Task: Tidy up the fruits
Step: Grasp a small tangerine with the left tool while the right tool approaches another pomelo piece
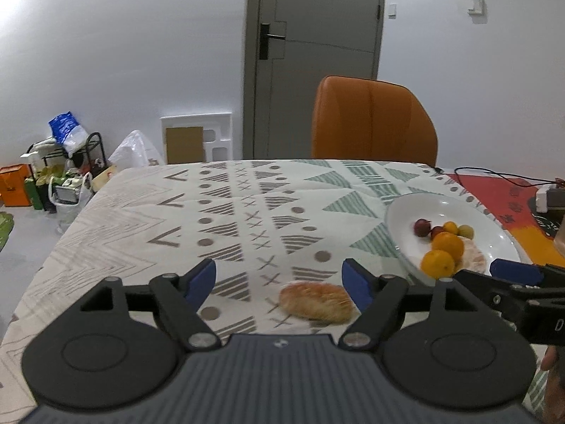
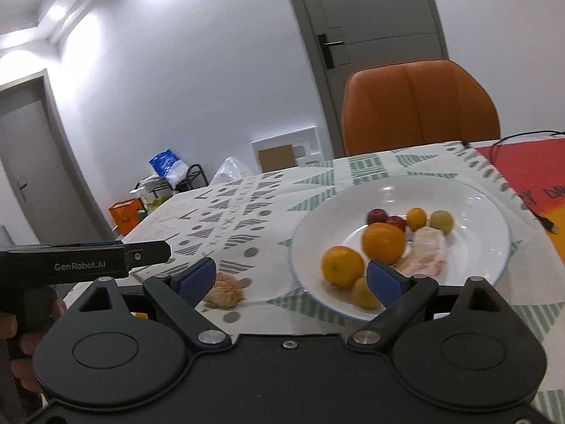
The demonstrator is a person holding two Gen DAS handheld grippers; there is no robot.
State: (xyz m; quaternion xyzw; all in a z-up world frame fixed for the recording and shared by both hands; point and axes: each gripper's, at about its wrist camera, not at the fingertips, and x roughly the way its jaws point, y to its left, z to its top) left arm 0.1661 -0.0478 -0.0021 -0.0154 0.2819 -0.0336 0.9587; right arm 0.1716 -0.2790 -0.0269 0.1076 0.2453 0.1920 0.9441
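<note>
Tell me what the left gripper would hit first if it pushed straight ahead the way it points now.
Probably the peeled fruit piece lying on the tablecloth. It sits just ahead of the open left gripper, nearer its right finger, so that finger may touch it first. Depth is unclear; the gripper could pass above it onto the cloth.

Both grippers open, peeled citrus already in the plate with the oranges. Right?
Not quite. The peeled citrus lies on the tablecloth, outside the plate, as the left wrist view shows. Both the left gripper and right gripper are open.
</note>
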